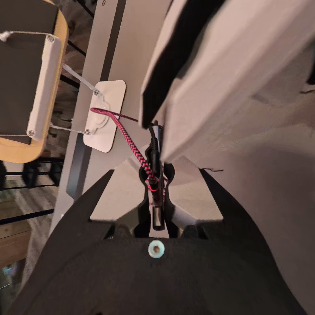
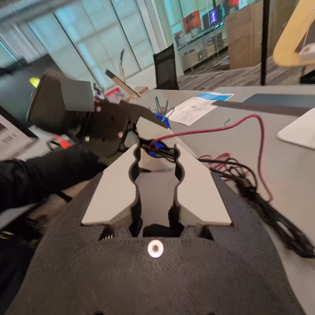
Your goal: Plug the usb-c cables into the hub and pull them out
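My left gripper (image 1: 156, 163) is shut on a thin dark hub (image 1: 157, 216), which I see edge-on between its pads. A black lead (image 1: 154, 148) and a red-and-black braided usb-c cable (image 1: 129, 141) run out of the hub's far end. The right gripper's white finger (image 1: 213, 85) looms blurred just above and to the right. In the right wrist view my right gripper (image 2: 156, 146) is open and empty, its tips right at the held hub and plugs. The braided cable (image 2: 204, 131) arcs away to the right. A black-sleeved arm holds the left gripper's black body (image 2: 105, 129).
A white plate (image 1: 105, 115) lies on the grey table (image 1: 139, 51), wired to a yellow-rimmed box (image 1: 51, 85). In the right wrist view there are a tangle of black and red cables (image 2: 247, 184), a paper sheet (image 2: 197, 107), a blue holder (image 2: 163, 117) and a black chair (image 2: 165, 68). There is about 7 centimetres between the tips of the two grippers.
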Motion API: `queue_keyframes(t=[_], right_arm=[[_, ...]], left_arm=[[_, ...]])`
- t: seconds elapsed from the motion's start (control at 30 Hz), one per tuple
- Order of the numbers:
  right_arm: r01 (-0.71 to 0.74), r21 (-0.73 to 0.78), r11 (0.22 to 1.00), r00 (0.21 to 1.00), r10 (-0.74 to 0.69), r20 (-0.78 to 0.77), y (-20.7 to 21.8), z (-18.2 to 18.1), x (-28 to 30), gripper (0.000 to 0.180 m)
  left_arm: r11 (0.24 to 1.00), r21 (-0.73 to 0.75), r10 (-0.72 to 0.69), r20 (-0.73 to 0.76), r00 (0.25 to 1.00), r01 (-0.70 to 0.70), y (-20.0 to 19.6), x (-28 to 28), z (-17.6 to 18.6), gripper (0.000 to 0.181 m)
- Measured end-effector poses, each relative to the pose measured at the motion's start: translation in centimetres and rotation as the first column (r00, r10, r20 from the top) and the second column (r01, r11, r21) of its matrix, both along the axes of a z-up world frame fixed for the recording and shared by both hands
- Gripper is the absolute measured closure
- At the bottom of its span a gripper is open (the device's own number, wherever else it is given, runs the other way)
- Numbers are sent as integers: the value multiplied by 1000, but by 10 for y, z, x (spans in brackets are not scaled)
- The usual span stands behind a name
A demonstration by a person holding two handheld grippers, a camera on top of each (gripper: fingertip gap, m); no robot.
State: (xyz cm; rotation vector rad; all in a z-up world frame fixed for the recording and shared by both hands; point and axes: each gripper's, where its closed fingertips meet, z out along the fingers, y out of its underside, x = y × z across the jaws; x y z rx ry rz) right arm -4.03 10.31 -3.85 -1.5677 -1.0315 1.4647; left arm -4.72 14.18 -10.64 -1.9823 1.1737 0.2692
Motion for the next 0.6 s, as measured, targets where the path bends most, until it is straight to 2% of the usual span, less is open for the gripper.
queue_keyframes(t=[0.1, 0.17, 0.27, 0.37, 0.5, 0.6], right_arm=[[-49, -194, 980, 998, 40, -46, 4, -9, -11, 143], [-107, -284, 953, 990, 76, -117, 2, -7, -15, 149], [-139, -327, 935, 982, 87, -167, 4, -10, -17, 174], [-164, -347, 923, 976, 100, -195, 4, -15, -17, 176], [-185, -329, 926, 966, 110, -235, 5, -8, -14, 179], [-210, -341, 916, 953, 115, -280, 12, 2, -5, 179]], left_arm=[[995, 105, 12, -118, 993, 0, 3, -2, 0, 174], [986, 164, 16, -212, 977, 19, 3, -3, -3, 175], [977, 209, 26, -294, 955, 38, 5, -5, -9, 174], [973, 226, 42, -330, 943, 36, 6, -8, -11, 174], [982, 190, 48, -273, 961, 5, 5, -9, -14, 170], [990, 140, 44, -215, 976, -14, 2, -14, -15, 159]])
